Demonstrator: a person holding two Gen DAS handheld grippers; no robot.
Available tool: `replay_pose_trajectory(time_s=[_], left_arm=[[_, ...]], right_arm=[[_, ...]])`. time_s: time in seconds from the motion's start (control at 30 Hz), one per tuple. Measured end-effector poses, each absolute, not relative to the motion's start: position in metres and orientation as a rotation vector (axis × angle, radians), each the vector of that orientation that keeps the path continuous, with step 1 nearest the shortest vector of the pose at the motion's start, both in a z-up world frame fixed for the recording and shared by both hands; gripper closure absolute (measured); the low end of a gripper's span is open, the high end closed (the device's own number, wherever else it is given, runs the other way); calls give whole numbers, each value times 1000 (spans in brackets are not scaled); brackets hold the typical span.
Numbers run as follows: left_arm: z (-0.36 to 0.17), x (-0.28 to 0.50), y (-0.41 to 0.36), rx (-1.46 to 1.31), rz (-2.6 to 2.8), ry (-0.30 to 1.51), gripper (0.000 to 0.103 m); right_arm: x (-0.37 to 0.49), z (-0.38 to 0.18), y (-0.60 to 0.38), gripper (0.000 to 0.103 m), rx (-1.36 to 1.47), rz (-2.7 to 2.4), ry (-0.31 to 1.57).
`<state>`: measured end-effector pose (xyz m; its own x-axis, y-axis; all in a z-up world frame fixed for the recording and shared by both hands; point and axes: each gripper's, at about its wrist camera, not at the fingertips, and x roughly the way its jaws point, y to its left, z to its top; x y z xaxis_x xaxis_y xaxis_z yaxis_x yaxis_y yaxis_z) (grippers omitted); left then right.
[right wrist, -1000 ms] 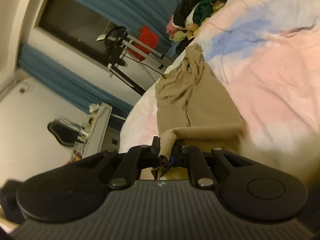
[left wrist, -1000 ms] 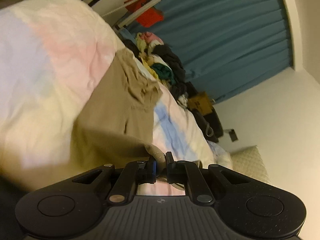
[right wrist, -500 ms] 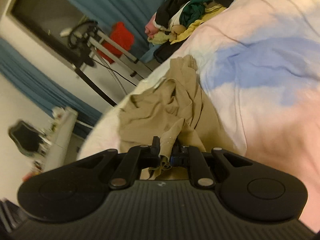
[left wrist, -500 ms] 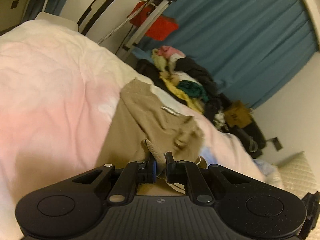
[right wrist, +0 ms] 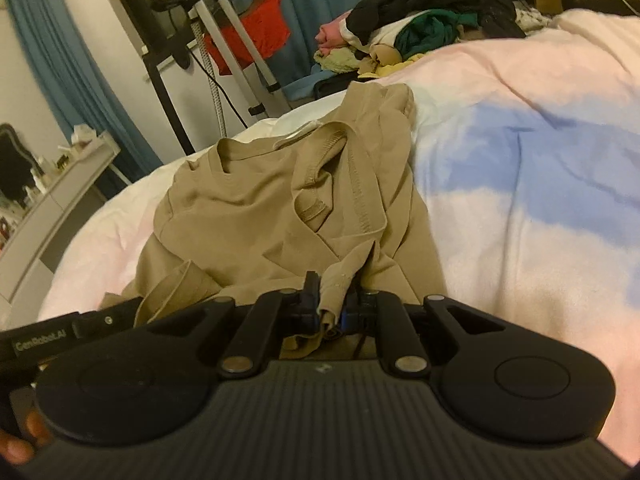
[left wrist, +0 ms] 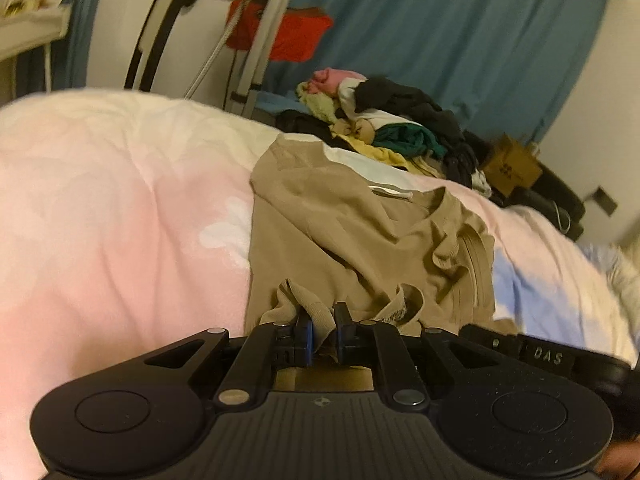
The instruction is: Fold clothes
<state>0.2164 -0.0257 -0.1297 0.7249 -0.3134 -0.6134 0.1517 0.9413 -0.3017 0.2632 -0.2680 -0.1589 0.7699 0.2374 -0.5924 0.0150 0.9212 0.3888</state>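
Tan shirt (left wrist: 344, 236) lies on the bed (left wrist: 120, 208), in the middle of both pictures. It is soft, thin cloth, all bumpy and wrinkled, with a round neck hole and a stitched edge near the top.

The left tongs (left wrist: 322, 334) are clamped on a bunched bit of the shirt's near edge. The right tongs (right wrist: 332, 304) are clamped on another bunched bit of that same edge. Both sit at the bottom of their pictures, close side by side.

A second ago the shirt lay long and flat, stretching far away. Now the near edge has been carried forward over the rest, so the shirt looks short and piled up. My guess is the bottom half is being folded up toward the neck, and the fold is about half done.

The bed cover is puffy and smooth, pink, white and blue. A messy pile of clothes (left wrist: 384, 120) waits at the upper right of the left picture, in front of a blue curtain (left wrist: 460, 40).
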Motion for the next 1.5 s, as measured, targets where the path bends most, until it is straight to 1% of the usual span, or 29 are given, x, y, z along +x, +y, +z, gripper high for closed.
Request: replay_pose_trajectory(time_s=[0.07, 0.13, 0.17, 0.2, 0.23, 0.27, 0.3, 0.33, 0.47, 0.53, 0.7, 0.77, 0.9, 1.07, 1.17, 1.3, 1.37, 1.5], left_arm=[[-121, 208, -29, -204, -256, 710, 80], [-111, 195, -31, -184, -264, 684, 58], [-105, 186, -32, -173, -266, 669, 53], [-99, 177, -33, -161, -267, 656, 45], [-93, 169, -33, -149, -267, 643, 39], [-87, 158, -34, -133, -269, 627, 36], [-81, 146, -34, -117, -272, 611, 29], [-75, 136, -34, -104, -275, 595, 22], [-54, 90, -30, -64, -293, 530, 15], [-47, 69, -27, -59, -293, 503, 8], [-40, 24, -21, -53, -293, 451, 3], [-41, 12, -18, -69, -290, 451, 2], [-43, 1, -14, -82, -287, 459, 2], [-50, 4, -12, -119, -296, 503, 1], [-60, 9, -9, -195, -312, 570, 2], [-79, 19, -6, -305, -343, 725, 5], [-90, 25, -1, -380, -360, 800, 6], [-122, 40, 13, -555, -370, 971, 14]], right_arm=[[256, -151, -266, 89, 373, 122, 678], [245, -138, -263, 84, 352, 125, 667], [238, -132, -261, 75, 340, 126, 657], [230, -125, -259, 57, 327, 128, 645], [221, -118, -258, 47, 312, 131, 624], [210, -111, -256, 30, 295, 136, 596], [199, -104, -254, 21, 276, 140, 566], [189, -97, -252, 21, 259, 144, 545], [150, -77, -248, 21, 235, 148, 512], [131, -70, -248, 21, 236, 144, 494], [91, -66, -245, 21, 230, 130, 468], [81, -66, -245, 21, 233, 126, 462], [63, -67, -246, 21, 243, 120, 449], [66, -69, -247, 21, 254, 111, 448], [68, -71, -246, 21, 257, 112, 454], [69, -72, -244, 21, 250, 111, 463], [71, -74, -244, 21, 252, 103, 477], [75, -80, -246, 21, 261, 71, 523]])
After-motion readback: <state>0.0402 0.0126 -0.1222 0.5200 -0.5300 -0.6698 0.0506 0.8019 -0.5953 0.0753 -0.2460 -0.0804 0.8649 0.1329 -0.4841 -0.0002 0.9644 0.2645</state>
